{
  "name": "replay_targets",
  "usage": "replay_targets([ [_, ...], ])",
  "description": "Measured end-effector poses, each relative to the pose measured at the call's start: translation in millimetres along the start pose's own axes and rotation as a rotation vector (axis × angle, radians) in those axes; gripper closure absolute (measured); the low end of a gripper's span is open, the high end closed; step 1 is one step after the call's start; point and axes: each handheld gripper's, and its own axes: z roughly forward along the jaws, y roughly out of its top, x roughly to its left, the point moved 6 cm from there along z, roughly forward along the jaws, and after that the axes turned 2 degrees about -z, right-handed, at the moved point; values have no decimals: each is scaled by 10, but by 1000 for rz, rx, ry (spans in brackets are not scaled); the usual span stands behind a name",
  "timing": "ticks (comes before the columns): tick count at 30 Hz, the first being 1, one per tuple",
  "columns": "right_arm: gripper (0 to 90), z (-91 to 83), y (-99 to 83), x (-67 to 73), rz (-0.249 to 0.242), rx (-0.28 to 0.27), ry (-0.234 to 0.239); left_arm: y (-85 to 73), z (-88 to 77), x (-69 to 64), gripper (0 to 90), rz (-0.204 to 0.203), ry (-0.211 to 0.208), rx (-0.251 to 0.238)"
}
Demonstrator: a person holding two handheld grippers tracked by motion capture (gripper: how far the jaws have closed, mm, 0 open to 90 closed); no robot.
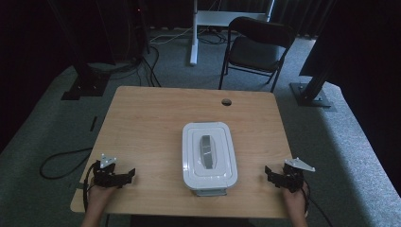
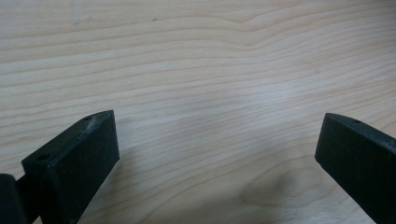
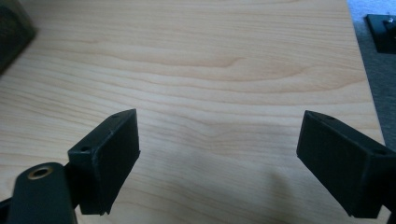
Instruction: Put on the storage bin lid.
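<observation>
A white rectangular container [image 1: 209,153] with a closed lid and a grey handle [image 1: 206,151] on top lies at the middle of the wooden table [image 1: 151,123]. My left gripper [image 1: 128,175] rests near the table's front left corner, jaws pointing right toward the container and well apart from it. In the left gripper view the left gripper [image 2: 217,140] stands open over bare wood. My right gripper [image 1: 269,173] sits near the front right edge, pointing left. Seen in its own view, the right gripper [image 3: 217,135] is open with nothing between its jaws.
A cable hole [image 1: 226,101] is at the table's far edge. Behind the table stand a black folding chair [image 1: 255,47] and a white desk leg [image 1: 194,38]. Black stand bases [image 1: 309,94] and cables [image 1: 61,161] lie on the grey carpet. A dark shape [image 3: 11,30] is at the right gripper view's upper left.
</observation>
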Motion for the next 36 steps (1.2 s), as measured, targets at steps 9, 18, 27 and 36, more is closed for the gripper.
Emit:
replay_targets([
  [9, 125, 49, -49, -115, 70, 40, -65, -45, -6, 227, 2, -60, 131, 39],
  [18, 123, 115, -100, -158, 52, 93, -145, -49, -9, 303, 1, -82, 179, 41],
  [27, 122, 136, -86, -149, 46, 93, -137, -47, -10, 337, 1, -106, 201, 37],
  [36, 123, 140, -84, -120, 26, 93, -114, -44, -8, 337, 2, -114, 211, 39],
])
